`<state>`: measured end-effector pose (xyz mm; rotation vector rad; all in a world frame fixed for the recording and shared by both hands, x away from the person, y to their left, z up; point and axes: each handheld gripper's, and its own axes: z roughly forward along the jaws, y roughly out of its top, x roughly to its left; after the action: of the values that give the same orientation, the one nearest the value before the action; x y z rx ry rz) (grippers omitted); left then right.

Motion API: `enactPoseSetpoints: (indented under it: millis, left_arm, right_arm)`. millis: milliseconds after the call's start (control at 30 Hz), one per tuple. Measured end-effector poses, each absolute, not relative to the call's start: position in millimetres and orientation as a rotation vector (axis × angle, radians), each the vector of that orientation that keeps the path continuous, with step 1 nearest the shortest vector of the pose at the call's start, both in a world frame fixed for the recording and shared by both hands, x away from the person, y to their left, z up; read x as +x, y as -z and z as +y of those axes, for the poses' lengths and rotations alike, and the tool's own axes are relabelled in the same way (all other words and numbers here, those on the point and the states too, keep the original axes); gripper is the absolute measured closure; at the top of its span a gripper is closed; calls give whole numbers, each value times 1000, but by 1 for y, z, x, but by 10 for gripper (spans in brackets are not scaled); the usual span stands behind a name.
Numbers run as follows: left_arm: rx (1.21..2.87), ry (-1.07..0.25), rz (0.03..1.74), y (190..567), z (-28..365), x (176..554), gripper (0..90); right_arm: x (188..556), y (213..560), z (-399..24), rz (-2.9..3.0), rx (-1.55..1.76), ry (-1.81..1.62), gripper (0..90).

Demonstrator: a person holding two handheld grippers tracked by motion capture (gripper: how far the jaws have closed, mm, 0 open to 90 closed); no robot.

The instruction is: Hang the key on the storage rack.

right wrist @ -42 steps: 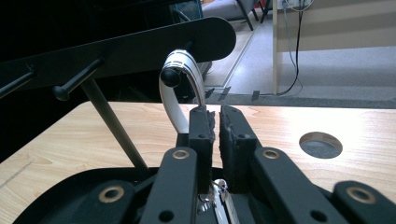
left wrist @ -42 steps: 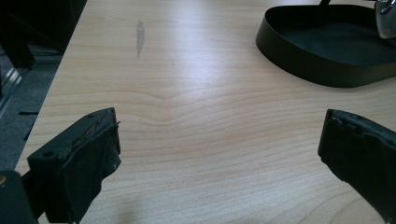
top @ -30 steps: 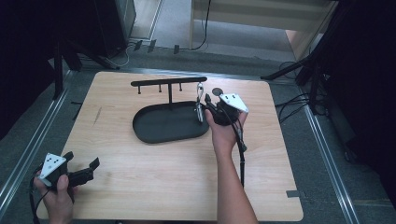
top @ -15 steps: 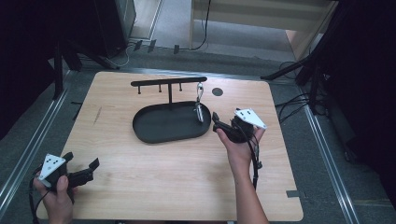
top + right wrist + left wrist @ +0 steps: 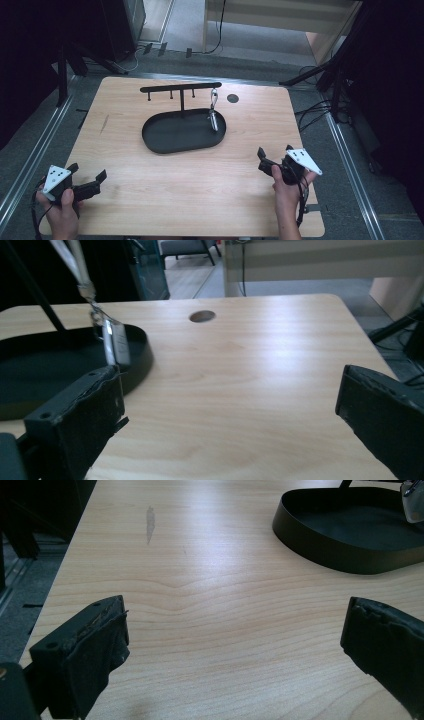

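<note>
A black oval tray (image 5: 148, 140) sits mid-table, and a black hook rack (image 5: 180, 88) rises from it. A silver clip with a metal tag (image 5: 214, 114) hangs from the rack's right hook, its lower end over the tray. My right gripper (image 5: 275, 154) is at the table's front right, well clear of the tray. Its jaws have just been opening and stand open with nothing between them (image 5: 230, 385). The hanging clip (image 5: 112, 340) is ahead to its left. My left gripper (image 5: 89, 171) rests open at the front left corner, over bare wood (image 5: 235, 625).
A round cable hole (image 5: 232, 98) lies in the tabletop right of the rack. The tray's wall (image 5: 325, 555) is far ahead to the right in the left gripper view. Metal rails and cables run beside the table, and dark stands are behind it.
My right hand has drawn back from the clip at the rack to the table's front right, and its jaws opened. The clip stays hanging on the hook. My left hand has not moved.
</note>
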<state>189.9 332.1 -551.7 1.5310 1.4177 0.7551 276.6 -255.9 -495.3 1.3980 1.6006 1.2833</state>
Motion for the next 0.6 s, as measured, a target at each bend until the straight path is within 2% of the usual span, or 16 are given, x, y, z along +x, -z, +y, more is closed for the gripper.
enactPoseSetpoints:
  millis: [600]
  left_arm:
    - [1548, -771, 1423, 551, 330, 190, 0]
  right_arm:
    - [231, 541, -345, 1537, 1507, -1198, 0]
